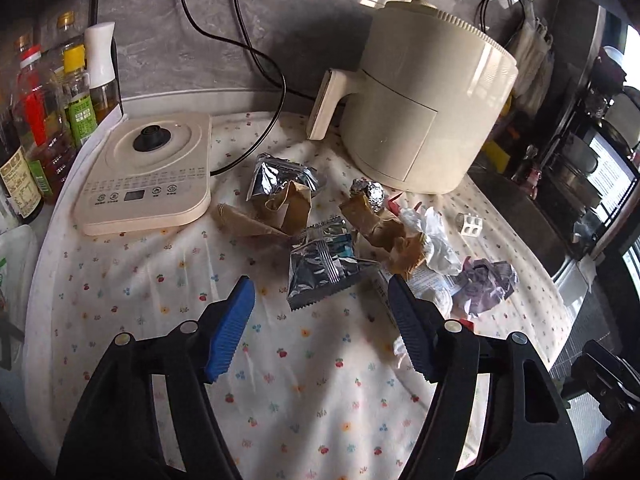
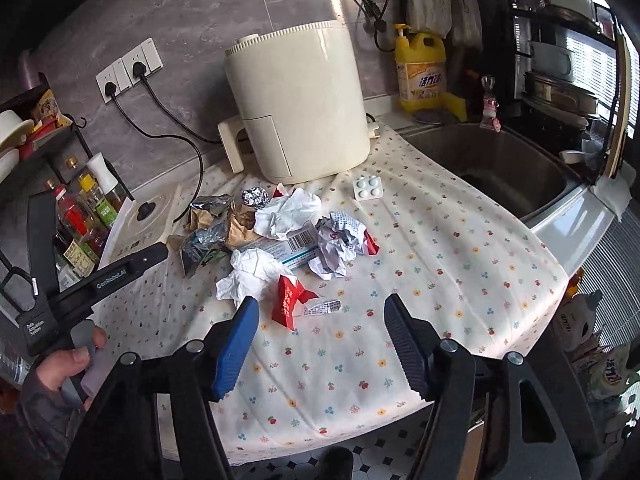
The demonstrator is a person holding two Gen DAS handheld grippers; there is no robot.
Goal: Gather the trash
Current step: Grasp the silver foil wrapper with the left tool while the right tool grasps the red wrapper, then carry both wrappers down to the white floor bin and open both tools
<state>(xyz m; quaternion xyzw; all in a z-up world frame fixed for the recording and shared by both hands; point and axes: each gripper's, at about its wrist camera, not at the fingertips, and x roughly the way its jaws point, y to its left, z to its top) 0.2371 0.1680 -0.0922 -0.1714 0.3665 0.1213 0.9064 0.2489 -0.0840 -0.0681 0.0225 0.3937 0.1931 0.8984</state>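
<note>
I find the trash heaped mid-way across the surface (image 2: 440, 248), which is covered by a white cloth printed with small flowers. From my left gripper (image 1: 322, 298) the nearest piece is a silver foil wrapper (image 1: 324, 268), lying just beyond the tips and between the lines of the two fingers; nothing touches it. The jaws stand apart with only cloth between them. Behind it lie crumpled brown paper (image 1: 280, 208), a second foil bag (image 1: 276, 176), a foil ball (image 1: 370, 194), white tissue (image 1: 434, 240) and a purple-grey crumpled sheet (image 1: 490, 284).

From my right gripper (image 2: 320, 312) the nearest piece is a red wrapper (image 2: 290, 296), just ahead of the left blue pad and slightly inside the gap, not touched. Those jaws are likewise parted and hold nothing. Beyond it I note crumpled white tissue (image 2: 246, 272), a barcoded packet (image 2: 292, 244), a printed paper ball (image 2: 340, 240) and a blister pack (image 2: 367, 189) lying apart nearer the air fryer (image 2: 298, 100).

A cream kettle base (image 1: 148, 172) sits left of the heap, with sauce bottles (image 1: 44, 120) at the far left edge. The sink (image 2: 500, 168) lies to the right. In the right view, a hand (image 2: 66, 364) holds the left gripper's handle at lower left
</note>
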